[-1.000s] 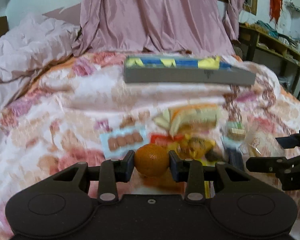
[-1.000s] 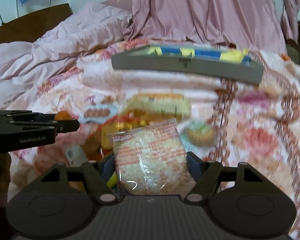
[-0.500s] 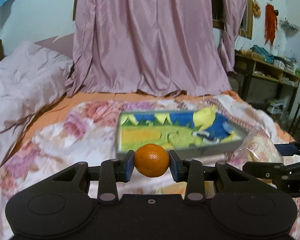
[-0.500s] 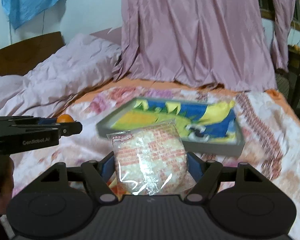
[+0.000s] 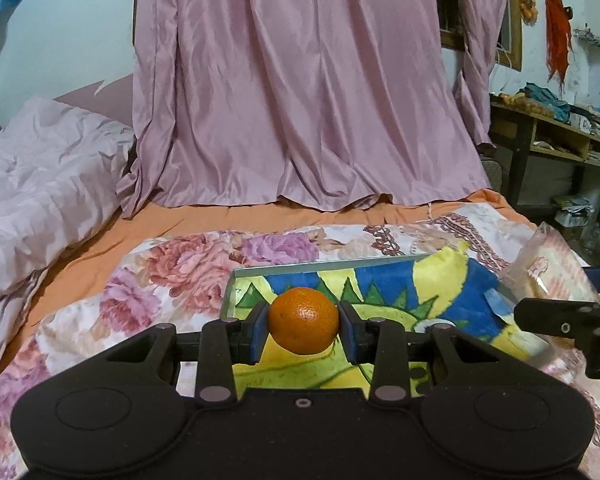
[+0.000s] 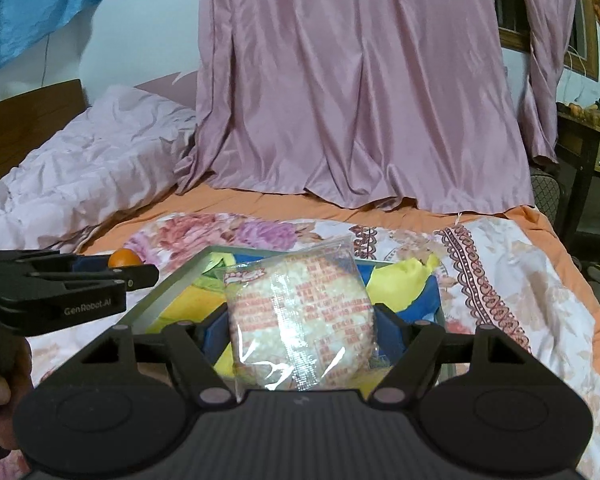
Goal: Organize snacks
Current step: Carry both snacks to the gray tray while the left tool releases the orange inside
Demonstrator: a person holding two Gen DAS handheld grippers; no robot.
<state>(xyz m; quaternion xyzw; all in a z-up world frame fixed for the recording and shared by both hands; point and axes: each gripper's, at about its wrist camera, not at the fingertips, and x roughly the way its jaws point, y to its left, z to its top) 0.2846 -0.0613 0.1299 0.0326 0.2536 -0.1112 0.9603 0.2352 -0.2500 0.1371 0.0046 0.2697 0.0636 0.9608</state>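
My left claw [image 5: 303, 321] grips an orange [image 5: 303, 320], my right claw [image 6: 300, 320] a packet [image 6: 300, 316], both above the tray [image 5: 324, 269] on the bed [image 5: 172, 264].

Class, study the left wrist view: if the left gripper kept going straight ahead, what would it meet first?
Probably the tray just ahead of the left gripper, which grips an orange; depth is unclear.
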